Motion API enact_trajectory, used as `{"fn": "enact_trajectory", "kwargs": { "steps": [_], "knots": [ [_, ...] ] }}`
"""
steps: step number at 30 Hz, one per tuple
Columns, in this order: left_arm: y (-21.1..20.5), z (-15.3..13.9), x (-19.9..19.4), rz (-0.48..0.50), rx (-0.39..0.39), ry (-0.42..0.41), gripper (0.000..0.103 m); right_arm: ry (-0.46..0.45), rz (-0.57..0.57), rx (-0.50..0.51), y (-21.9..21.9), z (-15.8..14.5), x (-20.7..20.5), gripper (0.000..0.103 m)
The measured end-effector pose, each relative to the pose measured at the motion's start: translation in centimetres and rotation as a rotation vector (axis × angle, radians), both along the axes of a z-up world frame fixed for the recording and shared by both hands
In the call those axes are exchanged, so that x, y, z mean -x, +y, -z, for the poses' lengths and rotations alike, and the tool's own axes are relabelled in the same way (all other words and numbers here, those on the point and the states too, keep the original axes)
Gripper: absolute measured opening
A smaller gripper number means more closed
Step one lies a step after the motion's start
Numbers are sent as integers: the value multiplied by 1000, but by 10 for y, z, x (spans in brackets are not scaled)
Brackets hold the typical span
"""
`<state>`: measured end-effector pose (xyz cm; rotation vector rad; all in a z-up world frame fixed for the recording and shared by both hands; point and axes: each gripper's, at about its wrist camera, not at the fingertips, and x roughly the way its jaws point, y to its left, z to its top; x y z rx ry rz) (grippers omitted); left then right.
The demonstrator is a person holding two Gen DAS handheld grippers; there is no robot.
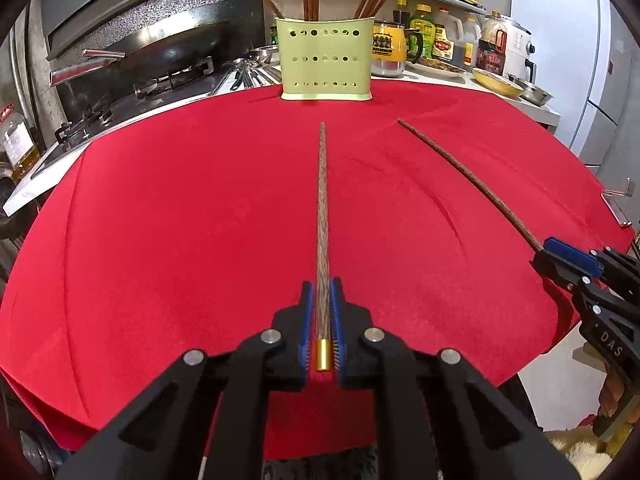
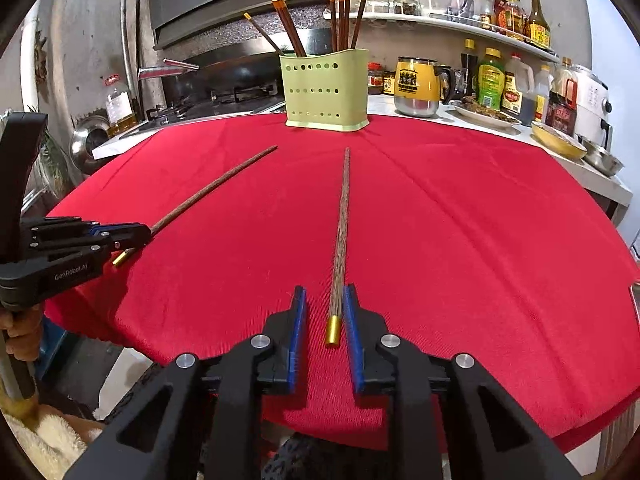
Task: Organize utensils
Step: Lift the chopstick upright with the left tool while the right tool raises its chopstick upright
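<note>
Two long brown chopsticks with gold end caps lie on the red tablecloth [image 1: 160, 220]. In the left wrist view my left gripper [image 1: 322, 284] is shut on one chopstick [image 1: 322, 200] near its gold cap, tip pointing at the green holder [image 1: 326, 60]. That perforated holder stands at the cloth's far edge with several chopsticks upright in it. In the right wrist view my right gripper [image 2: 324, 290] stands open around the other chopstick [image 2: 342, 232], which lies close to the right pad, with a clear gap to the left pad. The left gripper [image 2: 136, 236] shows at the left edge there.
Behind the holder [image 2: 326, 88] are a stove with a wok [image 1: 160, 52], a yellow mug [image 2: 416, 84], sauce bottles [image 2: 490, 78] and metal bowls [image 2: 600, 158] on the counter. The red cloth ends close below both grippers.
</note>
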<state>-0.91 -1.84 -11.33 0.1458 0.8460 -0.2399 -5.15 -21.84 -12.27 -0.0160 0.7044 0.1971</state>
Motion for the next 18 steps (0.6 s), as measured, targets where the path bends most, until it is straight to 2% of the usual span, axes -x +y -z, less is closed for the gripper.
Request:
{"fn": "enact_trajectory", "kwargs": {
  "steps": [7,8,10,15,18],
  "knots": [
    [2,0,2,2,15,1,12,-10,20,11,1,1,4,19],
    [2,-1,2,5,20,5,17,-9,24,14,1,1,4,9],
    [5,-1,3,2,33,12,33,-2,28,3,-1,0,3,7],
    [9,0,10,17,43,21,34,4,23,-6,-1,0,-2,7],
    [3,0,16,34,6,10,33,3,19,-2,-1,0,-3,7]
  ]
}}
